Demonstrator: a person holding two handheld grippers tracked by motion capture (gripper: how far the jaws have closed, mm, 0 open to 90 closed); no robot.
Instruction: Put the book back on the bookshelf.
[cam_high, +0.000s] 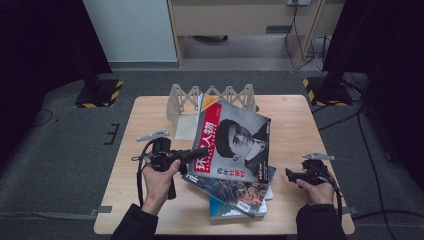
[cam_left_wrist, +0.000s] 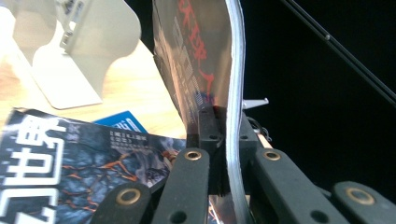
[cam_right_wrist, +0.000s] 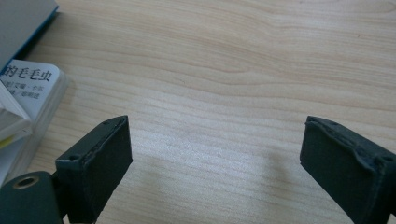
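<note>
A magazine (cam_high: 235, 142) with a red spine band and a portrait on its cover is lifted and tilted above the table's middle. My left gripper (cam_high: 202, 152) is shut on its left edge; in the left gripper view the jaws clamp the magazine's (cam_left_wrist: 219, 60) stacked pages edge-on. Below it lies a dark magazine (cam_high: 235, 189) (cam_left_wrist: 70, 154) on top of a blue book (cam_high: 225, 210) (cam_left_wrist: 122, 122). My right gripper (cam_high: 290, 175) (cam_right_wrist: 215, 158) rests low at the table's right with its jaws wide open over bare wood and nothing between them.
A pale wooden expanding rack (cam_high: 210, 97) stands at the table's back, with a white bookend (cam_left_wrist: 70, 56) in front of it. Book corners (cam_right_wrist: 23, 98) lie left of my right gripper. The wooden table (cam_high: 300, 125) is bare at right. Dark stands and cables ring the table.
</note>
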